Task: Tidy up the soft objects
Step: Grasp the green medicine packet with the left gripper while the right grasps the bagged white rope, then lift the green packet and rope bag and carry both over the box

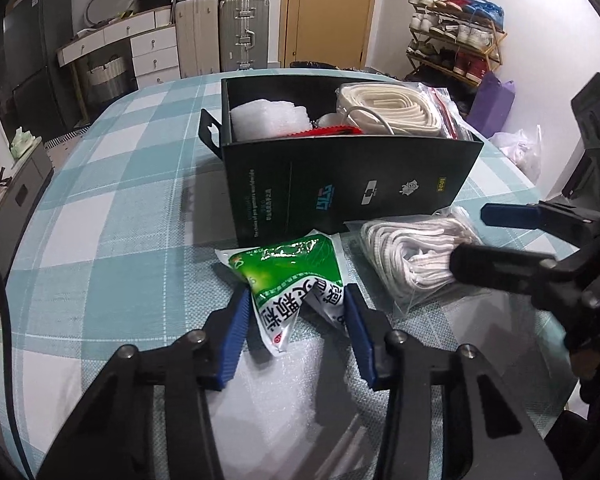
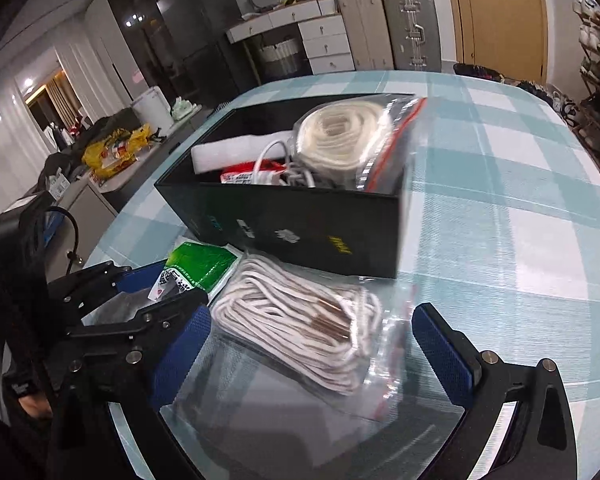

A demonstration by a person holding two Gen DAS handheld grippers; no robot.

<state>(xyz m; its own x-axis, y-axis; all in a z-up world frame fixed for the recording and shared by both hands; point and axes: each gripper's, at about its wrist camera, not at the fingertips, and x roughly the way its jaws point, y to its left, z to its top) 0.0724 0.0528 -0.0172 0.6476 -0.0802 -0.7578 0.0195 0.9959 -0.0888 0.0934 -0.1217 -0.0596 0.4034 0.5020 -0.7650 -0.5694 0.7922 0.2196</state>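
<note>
- Black box (image 1: 352, 184) on checked table (image 1: 100, 200), already holding foam and bagged cord, blocks the far side.
- Left gripper (image 1: 296, 312) pinches green packet (image 1: 292, 276), its long axis toward box.
- Right gripper (image 2: 308, 332) spread wide around bagged white rope (image 2: 300, 328), not touching, rope lying diagonal.

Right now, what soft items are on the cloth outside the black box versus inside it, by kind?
Outside:
Green and white plastic packet: 1
Clear bag of white cord: 1
Inside black cardboard box:
Clear bag of cream rope: 1
White foam block: 1
Red and white packet: 1
Total: 5
</note>
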